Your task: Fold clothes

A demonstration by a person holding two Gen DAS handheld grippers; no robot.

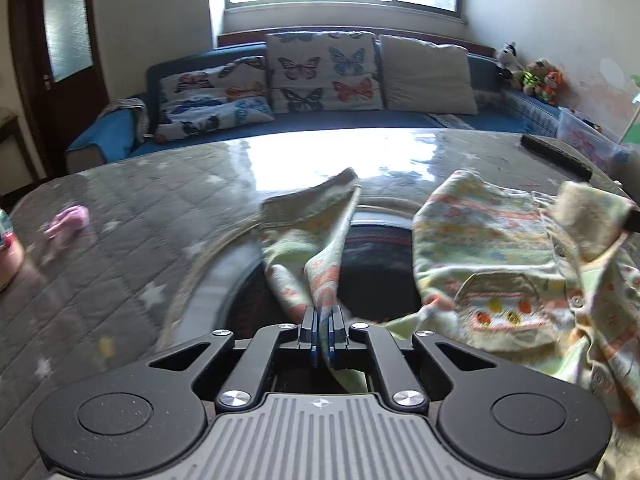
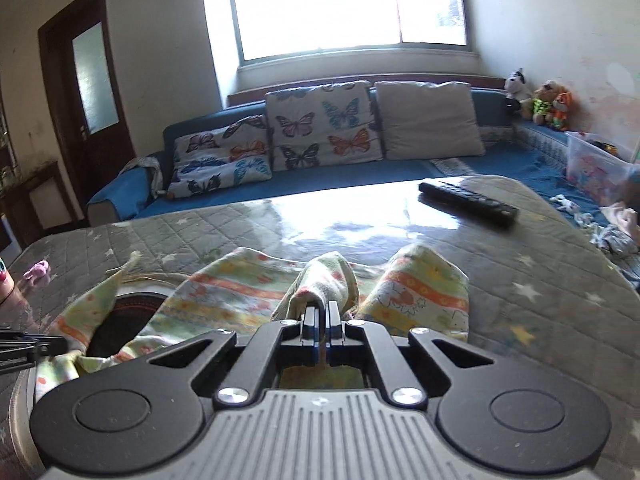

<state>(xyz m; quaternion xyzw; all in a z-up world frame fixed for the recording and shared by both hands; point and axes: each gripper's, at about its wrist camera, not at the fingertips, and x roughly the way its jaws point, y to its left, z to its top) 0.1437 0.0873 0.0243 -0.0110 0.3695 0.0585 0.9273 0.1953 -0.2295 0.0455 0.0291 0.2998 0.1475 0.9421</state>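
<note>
- Left wrist view: left claw (image 1: 322,322) clamped tight on a fold of the patterned garment (image 1: 492,240).
- Right claw (image 2: 322,318) likewise pinched closed on the garment's bunched edge.
- Garment draped over the quilted desk (image 2: 192,228), near side of the remote (image 2: 468,202).

Left claw (image 1: 322,322) — black linkages, blue pads, silver screws, ribbed grey housing.

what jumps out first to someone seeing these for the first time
The pastel patterned garment, lifted off the quilted table and pinched in both the left gripper and the right gripper. Behind it, butterfly cushions on the blue sofa under a bright window.
</note>
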